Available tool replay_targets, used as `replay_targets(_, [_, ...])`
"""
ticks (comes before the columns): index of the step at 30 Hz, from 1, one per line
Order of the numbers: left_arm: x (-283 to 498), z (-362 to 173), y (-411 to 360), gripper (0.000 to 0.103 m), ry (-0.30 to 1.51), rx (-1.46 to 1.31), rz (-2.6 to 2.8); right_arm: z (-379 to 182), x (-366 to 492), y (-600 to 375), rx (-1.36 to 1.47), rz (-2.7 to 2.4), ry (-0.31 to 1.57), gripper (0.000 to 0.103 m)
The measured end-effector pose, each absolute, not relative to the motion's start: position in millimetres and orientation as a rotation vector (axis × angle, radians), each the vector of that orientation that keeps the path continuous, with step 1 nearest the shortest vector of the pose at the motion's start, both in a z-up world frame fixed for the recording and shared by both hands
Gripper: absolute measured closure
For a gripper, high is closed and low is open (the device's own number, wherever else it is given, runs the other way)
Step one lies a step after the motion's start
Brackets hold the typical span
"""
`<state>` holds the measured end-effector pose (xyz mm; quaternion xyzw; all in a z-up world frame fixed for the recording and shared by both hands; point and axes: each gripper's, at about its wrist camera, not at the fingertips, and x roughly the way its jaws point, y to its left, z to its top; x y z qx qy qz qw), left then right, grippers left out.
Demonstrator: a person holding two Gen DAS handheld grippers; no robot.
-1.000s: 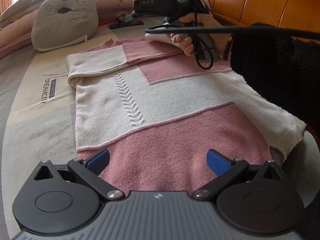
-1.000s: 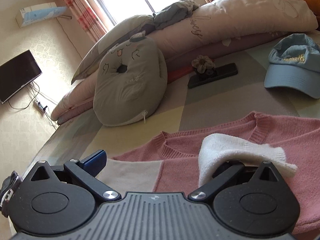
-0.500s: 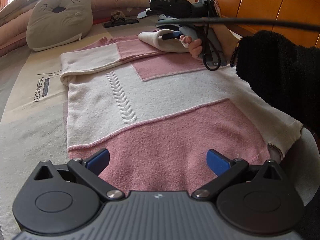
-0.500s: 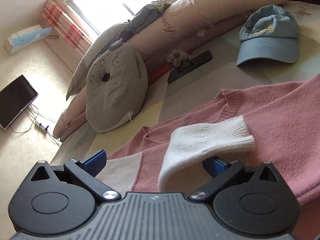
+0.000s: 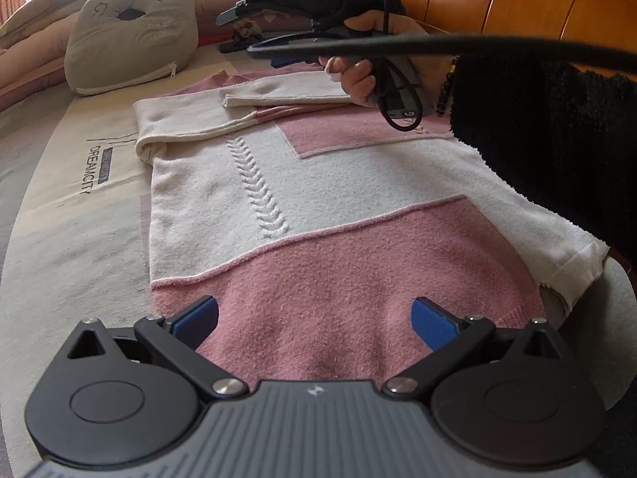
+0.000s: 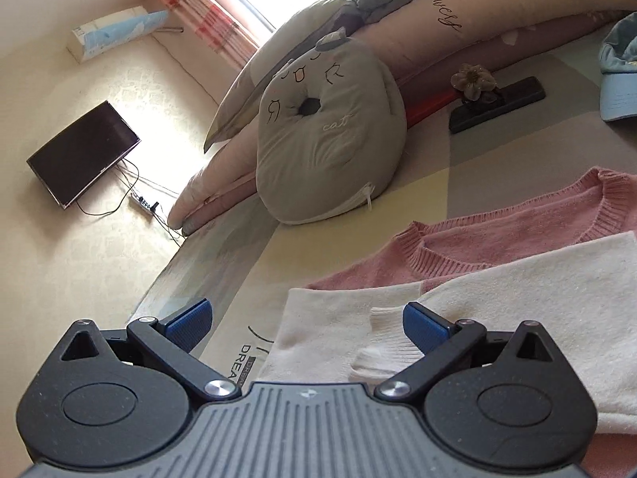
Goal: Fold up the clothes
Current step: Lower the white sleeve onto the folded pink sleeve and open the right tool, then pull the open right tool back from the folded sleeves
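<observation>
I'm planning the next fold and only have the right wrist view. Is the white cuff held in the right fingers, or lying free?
Observer: Lying free. In the left wrist view the right gripper hangs above the white sleeve, fingers apart, with a gap under it.
Operator: Where's the left gripper?
Observer: The left gripper is at the opposite end, open over the pink hem band and holding nothing.
Operator: Is the body smooth?
Observer: Yes. The sweater lies flat on the bed, with no bunching between chest and hem.
</observation>
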<state>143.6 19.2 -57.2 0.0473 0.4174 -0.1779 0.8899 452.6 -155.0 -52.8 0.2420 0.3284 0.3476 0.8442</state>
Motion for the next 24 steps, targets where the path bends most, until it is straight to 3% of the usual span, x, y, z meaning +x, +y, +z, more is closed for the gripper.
replay_targets(12, [146.3, -59.5, 8.5, 0.001, 0.874, 0.125, -0.391, -32.1, 421.4, -286.4, 0.470, 0.536, 0.623, 0.000])
replay_targets(19, [148.6, -60.3, -5.4, 0.001, 0.887, 0.159, -0.400, -95.7, 415.2, -366.7, 0.634, 0.407, 0.760, 0.000])
replay_targets(24, [146.3, -55.5, -11.9, 0.001, 0.879, 0.183, -0.407, -87.4, 408.2, -364.4, 0.585, 0.410, 0.726, 0.000])
